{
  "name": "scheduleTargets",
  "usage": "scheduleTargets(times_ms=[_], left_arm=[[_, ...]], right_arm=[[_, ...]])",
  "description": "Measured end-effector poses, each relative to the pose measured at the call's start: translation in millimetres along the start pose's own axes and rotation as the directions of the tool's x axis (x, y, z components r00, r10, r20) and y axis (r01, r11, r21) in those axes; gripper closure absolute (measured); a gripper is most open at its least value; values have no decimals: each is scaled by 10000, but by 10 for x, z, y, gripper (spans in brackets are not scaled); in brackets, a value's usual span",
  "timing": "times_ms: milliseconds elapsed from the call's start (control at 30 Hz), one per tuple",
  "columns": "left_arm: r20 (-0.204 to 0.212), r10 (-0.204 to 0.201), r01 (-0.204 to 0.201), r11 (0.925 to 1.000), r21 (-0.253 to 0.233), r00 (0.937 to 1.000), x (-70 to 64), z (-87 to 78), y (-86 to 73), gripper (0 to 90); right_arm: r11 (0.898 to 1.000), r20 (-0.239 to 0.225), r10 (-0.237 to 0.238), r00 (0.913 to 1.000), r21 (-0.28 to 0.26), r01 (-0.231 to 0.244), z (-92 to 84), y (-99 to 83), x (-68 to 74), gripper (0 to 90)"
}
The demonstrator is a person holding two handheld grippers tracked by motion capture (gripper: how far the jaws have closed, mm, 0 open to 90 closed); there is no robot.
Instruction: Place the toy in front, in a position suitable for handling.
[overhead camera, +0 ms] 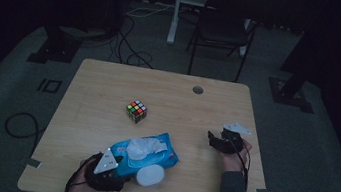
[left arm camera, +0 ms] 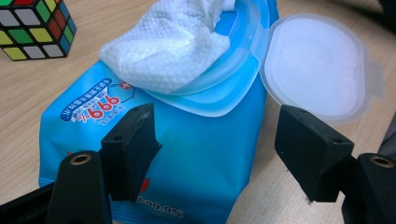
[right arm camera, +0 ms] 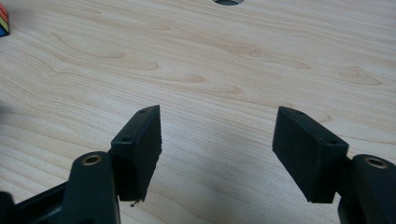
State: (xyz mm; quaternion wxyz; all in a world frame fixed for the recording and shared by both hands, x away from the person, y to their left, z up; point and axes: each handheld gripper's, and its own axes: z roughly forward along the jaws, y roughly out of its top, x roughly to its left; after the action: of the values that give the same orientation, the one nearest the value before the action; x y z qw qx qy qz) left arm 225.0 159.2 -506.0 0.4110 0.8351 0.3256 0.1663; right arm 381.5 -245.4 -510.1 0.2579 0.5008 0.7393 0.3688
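Item: blue wet-wipes pack (overhead camera: 150, 151), lying flat on the tabletop (overhead camera: 109, 87) at about 7 o'clock from centre, lid end toward 5 o'clock; white flip lid (left arm camera: 320, 65) swung fully open, one wipe (left arm camera: 163, 46) bunched up out of the opening

Left gripper (overhead camera: 106, 170): at the pack's 7 o'clock end; fingers (left arm camera: 130, 149) spread apart, straddling the pack's near corner without pressing on it

Right gripper (overhead camera: 225, 140): at 4 o'clock on the tabletop, well apart from the pack; fingers (right arm camera: 140, 149) parted, nothing between them, bare wood beneath

Also present: colour cube (overhead camera: 136, 111) near centre, at 11 o'clock from the pack; cable hole (overhead camera: 198, 90) at 1 o'clock

Risks, judged: the soft pack may buckle or slide if pinched at one corner alone; tugging the wipe with the pack unsteadied could lift the whole pack; the open lid may catch a finger

Obscured: room dim in the high view; the pack's near end lies under the left gripper there; printed label partly cut off, hard to read; the cube is cropped at the frame edge in both gripper views
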Motion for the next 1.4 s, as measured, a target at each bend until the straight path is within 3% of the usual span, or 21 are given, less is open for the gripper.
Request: scheduleTargets(times_ms=[233, 400, 567, 1100, 1233, 1400], left_arm=[[-800, 463, -439, 9985, 323, 9957, -57, 37, -18, 374], [-842, 409, -385, 9988, 300, 9956, -35, 34, -21, 383], [-1170, 289, -247, 9990, 368, 9927, 15, 17, -24, 397], [-1975, 49, 82, 9978, 656, 9803, 276, -4, 14, 563], [-1947, 67, 97, 9965, 830, 9808, 334, 1, 50, 596], [-2097, -53, 235, 9962, 844, 9777, 392, 10, 74, 613]], right_arm=[[10000, -73, -45, 10000, -56, 45, -14, 10, 14, 322], [9999, -112, -113, 9999, -73, 112, -16, 13, 22, 321], [9999, -125, -100, 9999, -73, 99, -19, 13, 19, 320], [9994, -291, -305, 9991, -156, 300, -57, 40, 101, 321], [9994, -530, -252, 9983, -237, 240, -94, 48, 129, 321], [9980, -909, -551, 9943, -360, 520, -163, 64, 258, 321]])
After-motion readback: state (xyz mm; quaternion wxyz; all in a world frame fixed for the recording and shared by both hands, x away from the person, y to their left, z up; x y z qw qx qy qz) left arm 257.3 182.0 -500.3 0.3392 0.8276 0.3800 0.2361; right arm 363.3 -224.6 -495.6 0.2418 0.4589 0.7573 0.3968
